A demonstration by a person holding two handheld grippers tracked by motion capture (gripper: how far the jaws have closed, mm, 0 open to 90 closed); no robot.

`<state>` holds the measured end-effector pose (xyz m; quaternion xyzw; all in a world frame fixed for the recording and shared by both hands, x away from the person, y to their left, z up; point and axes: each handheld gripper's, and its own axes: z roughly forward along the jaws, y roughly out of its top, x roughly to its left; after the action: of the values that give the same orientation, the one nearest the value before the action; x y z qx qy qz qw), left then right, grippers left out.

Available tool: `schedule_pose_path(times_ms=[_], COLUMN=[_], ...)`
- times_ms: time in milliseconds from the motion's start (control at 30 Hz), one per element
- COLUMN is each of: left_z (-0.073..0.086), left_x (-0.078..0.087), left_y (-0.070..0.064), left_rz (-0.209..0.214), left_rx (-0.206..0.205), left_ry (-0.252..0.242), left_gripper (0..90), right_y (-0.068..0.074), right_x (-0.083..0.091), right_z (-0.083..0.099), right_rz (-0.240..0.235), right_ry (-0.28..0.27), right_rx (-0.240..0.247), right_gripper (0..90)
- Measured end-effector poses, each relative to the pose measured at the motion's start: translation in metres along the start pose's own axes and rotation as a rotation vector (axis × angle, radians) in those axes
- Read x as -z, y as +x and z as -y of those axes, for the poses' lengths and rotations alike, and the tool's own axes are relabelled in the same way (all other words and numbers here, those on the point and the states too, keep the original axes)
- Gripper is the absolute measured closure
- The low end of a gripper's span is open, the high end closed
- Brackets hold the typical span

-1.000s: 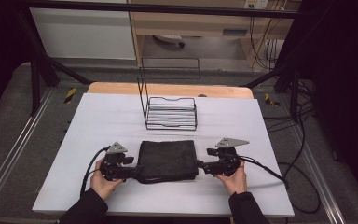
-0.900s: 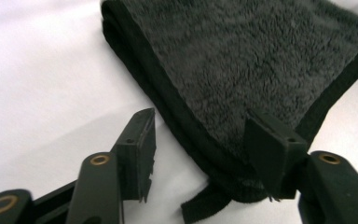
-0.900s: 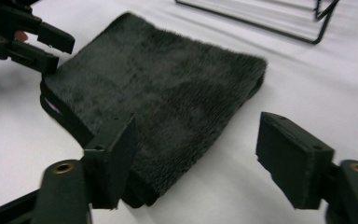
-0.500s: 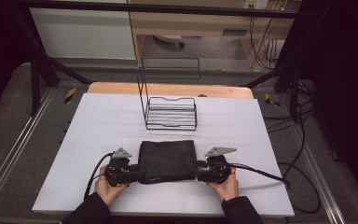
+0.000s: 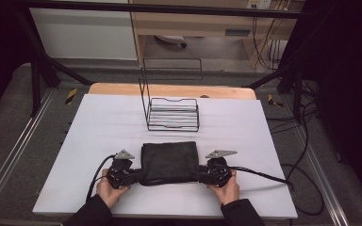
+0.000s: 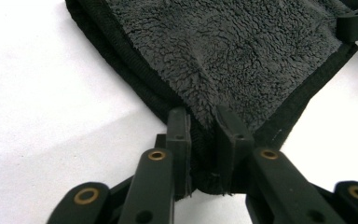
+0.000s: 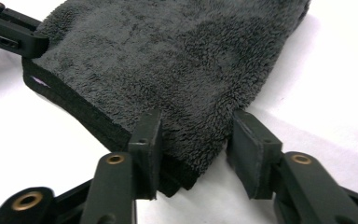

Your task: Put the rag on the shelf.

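A folded dark grey fleece towel [image 5: 169,161] lies flat on the white table [image 5: 99,127], near its front edge. My left gripper [image 5: 140,177] is at the towel's near left corner. In the left gripper view the jaws of the left gripper [image 6: 203,123] are shut on the corner's hem, and the towel [image 6: 223,51] spreads away beyond them. My right gripper [image 5: 199,176] is at the near right corner. In the right gripper view the right gripper [image 7: 196,128] stands open, straddling that corner of the towel [image 7: 168,51], with a slim gap at one pad.
A black wire rack [image 5: 172,115] with a tall back frame stands on the table behind the towel. Cables trail from both grippers, the right one toward the table's right edge [image 5: 283,179]. White table surface lies open to the left and right of the towel.
Both grippers have slid toward the person and inward, from the towel's sides to its near corners. The towel has hardly moved.
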<state>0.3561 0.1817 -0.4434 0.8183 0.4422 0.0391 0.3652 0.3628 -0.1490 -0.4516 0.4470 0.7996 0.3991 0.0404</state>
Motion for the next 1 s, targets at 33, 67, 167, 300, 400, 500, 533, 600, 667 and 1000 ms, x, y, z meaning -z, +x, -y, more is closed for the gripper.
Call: schedule_pose_path(times_ms=[33, 67, 167, 300, 400, 500, 533, 600, 667, 1000], left_z=[0.0, 0.0, 0.0, -0.001, -0.001, -0.001, -0.001, 0.0, 0.001, 0.007], left_x=[0.0, 0.0, 0.0, 0.001, 0.002, 0.002, 0.003, 0.004, 0.004, 0.001], left_y=[0.0, -0.001, -0.001, 0.0, 0.0, 0.0, -0.001, -0.004, -0.006, -0.031], left_rz=[0.0, -0.002, -0.004, 0.001, 0.004, 0.006, 0.021, 0.041, 0.047, 0.006], left_rx=[0.0, -0.001, -0.008, 0.002, 0.007, 0.009, 0.019, 0.031, 0.03, 0.001], left_ry=[0.0, -0.002, -0.002, -0.002, 0.0, -0.004, -0.007, -0.011, -0.012, -0.043], left_gripper=[77.4, 77.8, 78.7, 79.4, 79.6, 79.8, 79.9, 80.0, 80.0, 78.7], right_y=[0.0, 0.001, 0.002, 0.001, -0.002, -0.002, -0.004, -0.007, -0.009, -0.018], right_x=[0.0, -0.001, -0.002, -0.002, -0.001, 0.002, 0.006, 0.009, 0.011, 0.0], right_z=[0.0, 0.001, 0.001, -0.001, -0.005, -0.007, -0.011, -0.015, -0.019, -0.029], right_rz=[-0.005, -0.007, -0.011, -0.03, -0.048, -0.058, -0.066, -0.068, -0.058, 0.019], right_ry=[0.001, 0.001, -0.001, 0.004, 0.015, 0.008, 0.001, -0.004, 0.0, 0.037], right_rx=[-0.007, -0.015, -0.038, -0.054, -0.054, -0.053, -0.051, -0.045, -0.03, 0.114], right_gripper=[61.1, 62.9, 69.1, 80.7, 82.3, 82.7, 82.9, 82.9, 82.9, 77.6])
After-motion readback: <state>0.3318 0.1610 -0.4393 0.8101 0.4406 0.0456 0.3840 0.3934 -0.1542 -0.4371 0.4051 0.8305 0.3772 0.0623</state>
